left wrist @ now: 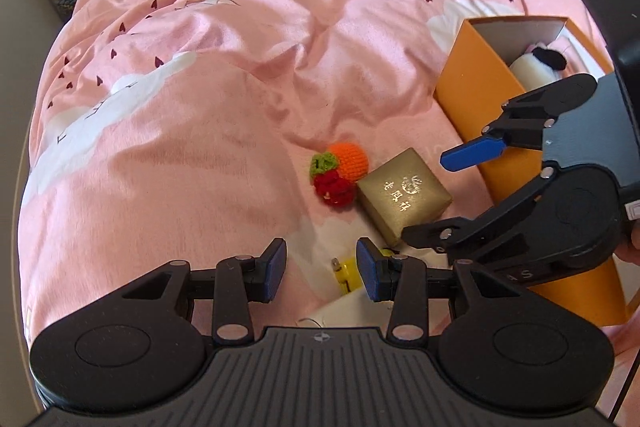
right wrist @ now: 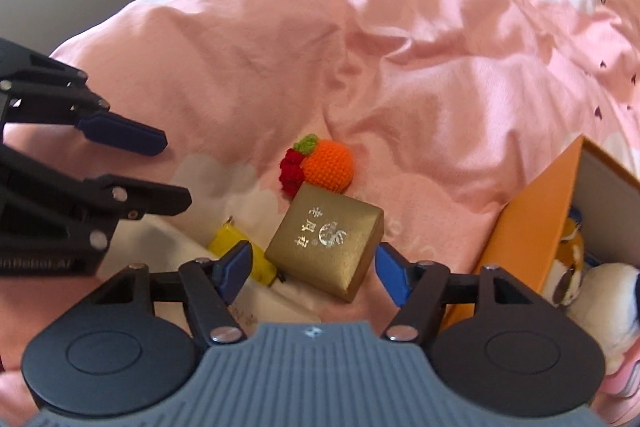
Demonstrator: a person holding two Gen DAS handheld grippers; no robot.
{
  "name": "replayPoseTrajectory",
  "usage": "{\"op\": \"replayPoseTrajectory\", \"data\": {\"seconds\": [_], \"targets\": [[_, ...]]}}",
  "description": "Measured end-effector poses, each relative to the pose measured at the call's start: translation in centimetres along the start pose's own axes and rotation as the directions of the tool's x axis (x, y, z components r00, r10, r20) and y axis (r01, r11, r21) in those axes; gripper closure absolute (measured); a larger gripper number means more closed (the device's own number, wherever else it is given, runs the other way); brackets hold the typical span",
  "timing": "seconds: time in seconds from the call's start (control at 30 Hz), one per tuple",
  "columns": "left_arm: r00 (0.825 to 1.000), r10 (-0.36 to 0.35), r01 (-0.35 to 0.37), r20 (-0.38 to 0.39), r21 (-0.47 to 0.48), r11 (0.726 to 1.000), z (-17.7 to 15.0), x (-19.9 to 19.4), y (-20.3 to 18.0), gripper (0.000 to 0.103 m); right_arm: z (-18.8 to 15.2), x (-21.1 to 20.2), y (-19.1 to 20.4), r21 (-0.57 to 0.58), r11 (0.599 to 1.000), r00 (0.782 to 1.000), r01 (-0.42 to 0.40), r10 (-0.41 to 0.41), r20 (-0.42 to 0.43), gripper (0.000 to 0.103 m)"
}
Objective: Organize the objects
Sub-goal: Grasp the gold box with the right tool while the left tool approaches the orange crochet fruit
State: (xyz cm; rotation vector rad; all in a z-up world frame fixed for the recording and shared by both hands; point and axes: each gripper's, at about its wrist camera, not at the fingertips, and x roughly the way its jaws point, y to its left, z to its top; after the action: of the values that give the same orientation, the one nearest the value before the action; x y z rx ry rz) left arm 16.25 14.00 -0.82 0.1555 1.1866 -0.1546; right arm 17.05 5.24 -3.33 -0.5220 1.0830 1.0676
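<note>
Right tongs (right wrist: 310,269) low centre of right wrist view, jaws spread wide, straddling gold box (right wrist: 326,241); blue pads clear of its sides, nothing gripped. Left tongs (left wrist: 320,269) bottom centre of left view, roughly half open, empty, hovering over yellow item (left wrist: 346,273) on white patch of bedding. Same left tongs visible at left edge of right view, also holding nothing.

Gold box tilted on pink duvet (right wrist: 420,75), centre frame, one corner touching knitted fruit toy (right wrist: 320,165) just above it. Yellow item just left of box. Orange carton (right wrist: 528,227) at right edge, open, plush toys (right wrist: 600,291) already inside.

Likely step: grab gold box, move to carton. For a clean grab: rotate wrist to square pads with two flat opposite faces, not corners. Lower until pads sit mid-height on box. Soft duvet underneath, so expect sinking and tilt; close slowly. Keep clear of fruit toy and left tongs nearby.
</note>
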Motion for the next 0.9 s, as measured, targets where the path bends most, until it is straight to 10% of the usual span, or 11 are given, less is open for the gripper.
{"op": "replayPoseTrajectory", "data": {"seconds": [0.4, 0.9], "targets": [[1.000, 0.018, -0.018, -0.011, 0.037, 0.999, 1.3, 1.4, 0.8, 0.055, 0.0, 3.7, 0.4, 0.062, 0.997, 0.995, 0.048, -0.043, -0.090, 0.032], [1.000, 0.024, -0.025, 0.009, 0.126, 0.992, 1.9, 1.3, -0.1, 0.055, 0.4, -2.4, -1.0, 0.003, 0.997, 0.994, 0.082, -0.082, 0.074, 0.037]]}}
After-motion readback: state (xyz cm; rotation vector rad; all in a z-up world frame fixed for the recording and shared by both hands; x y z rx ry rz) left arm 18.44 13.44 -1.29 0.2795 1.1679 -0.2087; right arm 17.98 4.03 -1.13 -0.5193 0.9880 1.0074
